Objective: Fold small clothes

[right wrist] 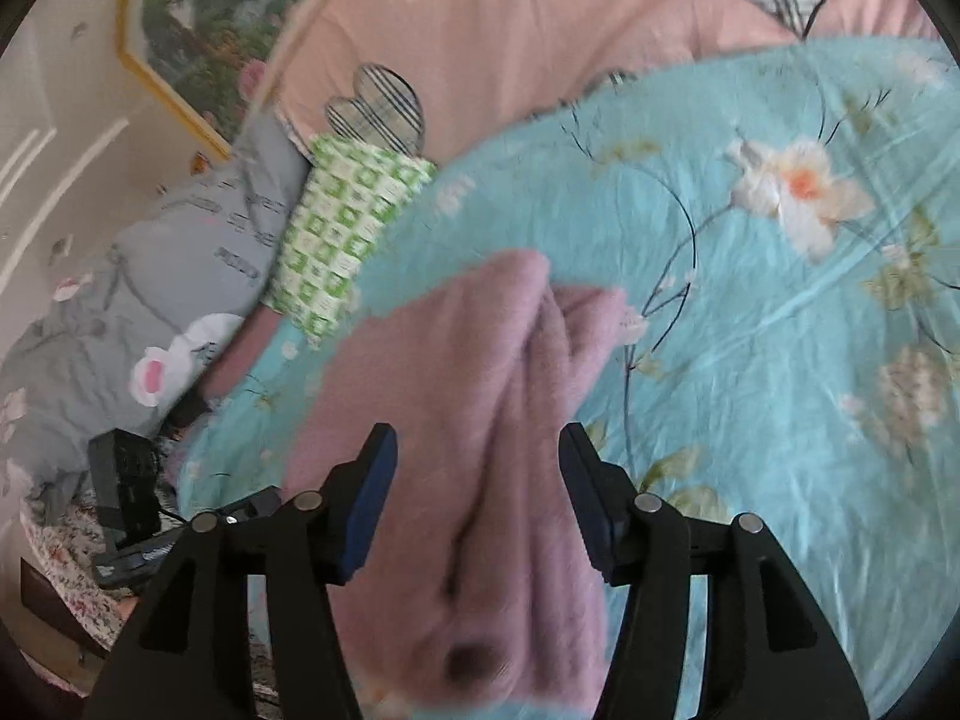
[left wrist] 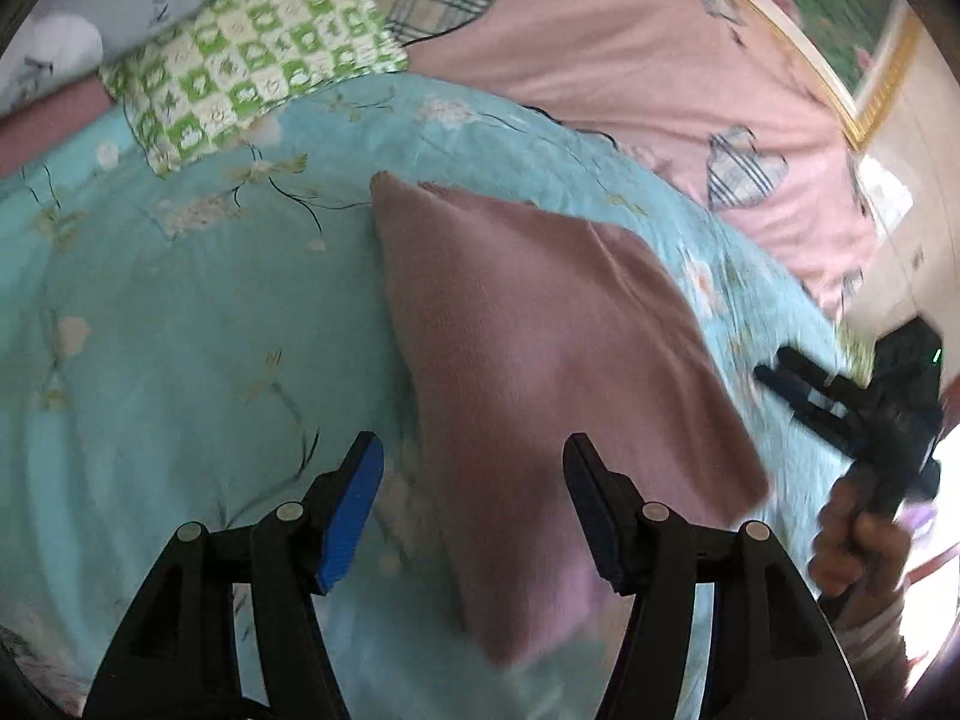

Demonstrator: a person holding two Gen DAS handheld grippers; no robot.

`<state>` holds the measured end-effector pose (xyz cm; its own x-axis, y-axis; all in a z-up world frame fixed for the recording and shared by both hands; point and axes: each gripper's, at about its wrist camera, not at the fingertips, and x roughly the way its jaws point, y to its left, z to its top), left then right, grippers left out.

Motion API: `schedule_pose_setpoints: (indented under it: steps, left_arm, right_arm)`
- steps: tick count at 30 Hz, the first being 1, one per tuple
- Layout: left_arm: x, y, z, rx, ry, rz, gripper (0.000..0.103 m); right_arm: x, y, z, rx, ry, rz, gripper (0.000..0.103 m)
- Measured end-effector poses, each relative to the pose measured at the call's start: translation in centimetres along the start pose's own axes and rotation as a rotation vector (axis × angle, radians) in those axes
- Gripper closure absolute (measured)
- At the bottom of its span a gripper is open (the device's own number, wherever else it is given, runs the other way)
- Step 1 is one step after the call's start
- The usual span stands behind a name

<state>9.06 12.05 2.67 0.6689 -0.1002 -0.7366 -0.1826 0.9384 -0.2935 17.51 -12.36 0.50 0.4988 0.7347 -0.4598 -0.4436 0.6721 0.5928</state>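
A small pink garment point(left wrist: 540, 348) lies folded on a turquoise floral bedspread point(left wrist: 180, 330). In the left wrist view my left gripper point(left wrist: 474, 504) hangs over the garment's near corner, its jaws open and no pad pressing the cloth. The right gripper point(left wrist: 840, 402) shows at the right edge, held by a hand point(left wrist: 852, 540), just past the garment's right edge. In the right wrist view the garment point(right wrist: 480, 372) is blurred, with soft folds running away from me. My right gripper point(right wrist: 477, 498) stands open above it, and the cloth passes under the gap between the fingers.
A green-and-white checked cloth point(left wrist: 252, 72) lies at the far edge of the bedspread. Beyond it lie a pink quilt with plaid hearts point(left wrist: 600, 60) and a grey pillow point(right wrist: 150, 276). A framed picture point(right wrist: 198, 30) hangs on the wall. A black device point(right wrist: 126, 480) sits low left.
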Motion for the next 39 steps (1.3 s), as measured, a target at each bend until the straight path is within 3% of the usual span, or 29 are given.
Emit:
schedule_pose_setpoints:
  steps: [5, 9, 15, 19, 22, 23, 24, 28, 29, 33, 35, 39]
  left_arm:
    - [-1.5, -1.8, -5.1, 0.133, 0.043, 0.021, 0.04]
    - [-1.2, -2.9, -7.6, 0.207, 0.042, 0.054, 0.04]
    - [0.4, -3.7, -8.2, 0.225, 0.006, 0.136, 0.04]
    - [1.5, -3.6, -8.2, 0.225, -0.009, 0.144, 0.04]
    - [1.9, -3.2, -8.0, 0.222, -0.02, 0.211, 0.04]
    - [1.9, -2.9, -7.9, 0.211, -0.026, 0.217, 0.045]
    - [1.7, -2.5, -7.8, 0.192, -0.035, 0.211, 0.055]
    - [1.9, -1.5, -7.2, 0.131, -0.031, 0.159, 0.081]
    - [2.0, -1.8, -7.2, 0.139, -0.021, 0.158, 0.089]
    - [0.6, -4.3, -7.0, 0.216, -0.059, 0.192, 0.092]
    - [0.8, -5.1, -7.1, 0.241, -0.044, 0.194, 0.093]
    - [2.5, -5.3, -8.4, 0.257, 0.004, 0.226, 0.094]
  right_arm:
    - [-2.0, 1.7, -3.0, -0.004, -0.016, 0.059, 0.046]
    - [-1.3, 2.6, -3.8, -0.045, 0.012, 0.03, 0.046]
    - [-0.1, 2.2, -4.5, -0.026, 0.046, 0.002, 0.046]
    - [0.6, 1.7, -5.1, -0.046, 0.08, -0.039, 0.046]
    - [1.3, 1.8, -5.6, -0.094, 0.117, -0.076, 0.046]
    - [1.5, 1.9, -5.9, -0.112, 0.128, -0.079, 0.048]
    - [1.7, 2.1, -6.1, -0.133, 0.14, -0.08, 0.051]
    - [2.8, 1.7, -6.4, -0.157, 0.182, -0.095, 0.092]
    - [2.8, 1.5, -6.2, -0.136, 0.178, -0.086, 0.093]
    - [-1.4, 3.1, -3.9, -0.169, 0.049, -0.058, 0.094]
    - [-3.6, 3.9, -2.9, -0.235, 0.007, -0.096, 0.094]
    - [-1.5, 0.8, -4.5, -0.237, 0.118, -0.223, 0.095]
